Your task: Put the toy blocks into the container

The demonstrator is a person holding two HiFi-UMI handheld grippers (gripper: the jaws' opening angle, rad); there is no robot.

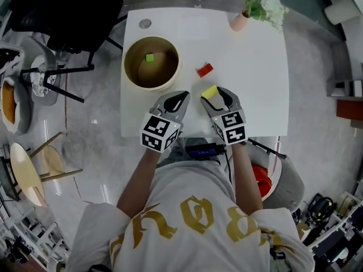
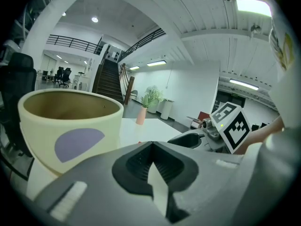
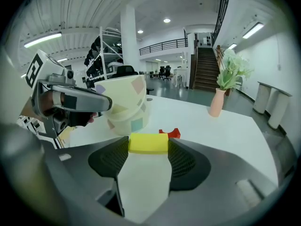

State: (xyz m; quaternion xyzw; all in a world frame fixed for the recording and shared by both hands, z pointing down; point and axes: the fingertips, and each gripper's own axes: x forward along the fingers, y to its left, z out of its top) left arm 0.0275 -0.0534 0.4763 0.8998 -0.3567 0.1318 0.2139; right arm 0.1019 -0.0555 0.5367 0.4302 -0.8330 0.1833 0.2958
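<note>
A cream round container (image 1: pixel 172 79) stands on the left half of the white table (image 1: pixel 255 72), with a green block (image 1: pixel 150 58) inside it. To its right a red block (image 1: pixel 205 69) lies on the table. My right gripper (image 1: pixel 212 93) is shut on a yellow block (image 1: pixel 210 91), held off the table near the front edge; in the right gripper view the yellow block (image 3: pixel 148 143) spans both pads, with the red block (image 3: pixel 170 133) and container (image 3: pixel 124 102) beyond. My left gripper (image 1: pixel 182 96) is beside it, shut and empty (image 2: pixel 151 144), with the container (image 2: pixel 70 126) close on its left.
A pink vase with white flowers (image 1: pixel 258 9) stands at the table's far right corner. A small grey round disc (image 1: pixel 145 23) sits at the far left corner. A black chair (image 1: pixel 68 16) and stools stand left of the table.
</note>
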